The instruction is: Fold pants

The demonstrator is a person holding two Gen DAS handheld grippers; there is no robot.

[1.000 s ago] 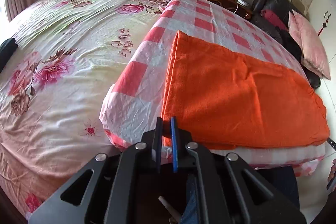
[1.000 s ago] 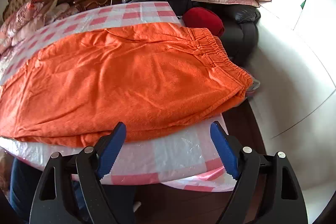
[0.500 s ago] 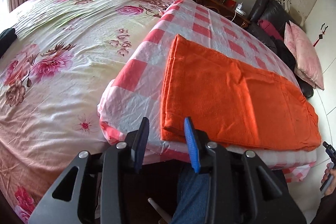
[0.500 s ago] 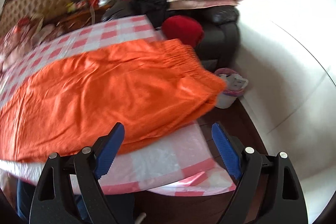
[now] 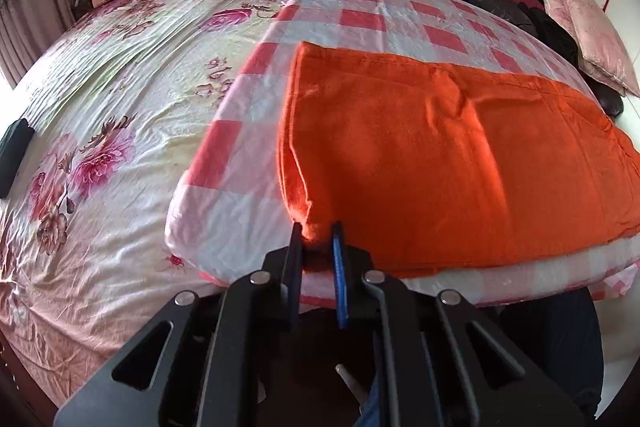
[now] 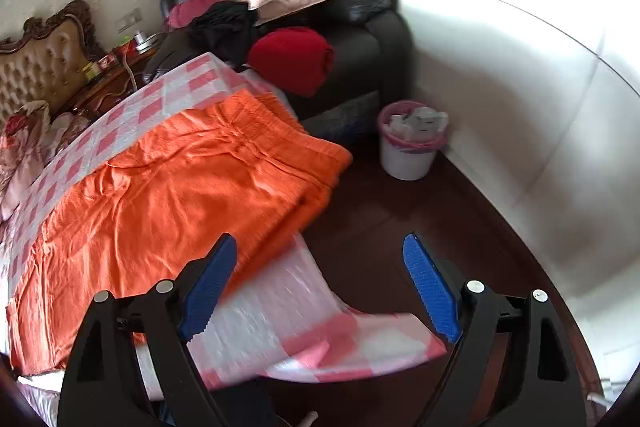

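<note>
Now orange pants (image 5: 440, 155) laid flat on checkered cloth (image 5: 384, 15), centre frame. Near hem corner pinched by left gripper (image 5: 318, 241), seemingly for folding over. Right gripper (image 6: 320, 291) spread wide, nothing held, lower frame beside waistband (image 6: 256, 115).

Pants (image 5: 440, 155) lie on the cloth (image 5: 360, 15) before me — my left gripper (image 5: 318, 239) at their near corner, bed (image 5: 120, 75) leftward, bin (image 6: 412, 143) on the floor right of the armchair (image 6: 360, 39).
</note>
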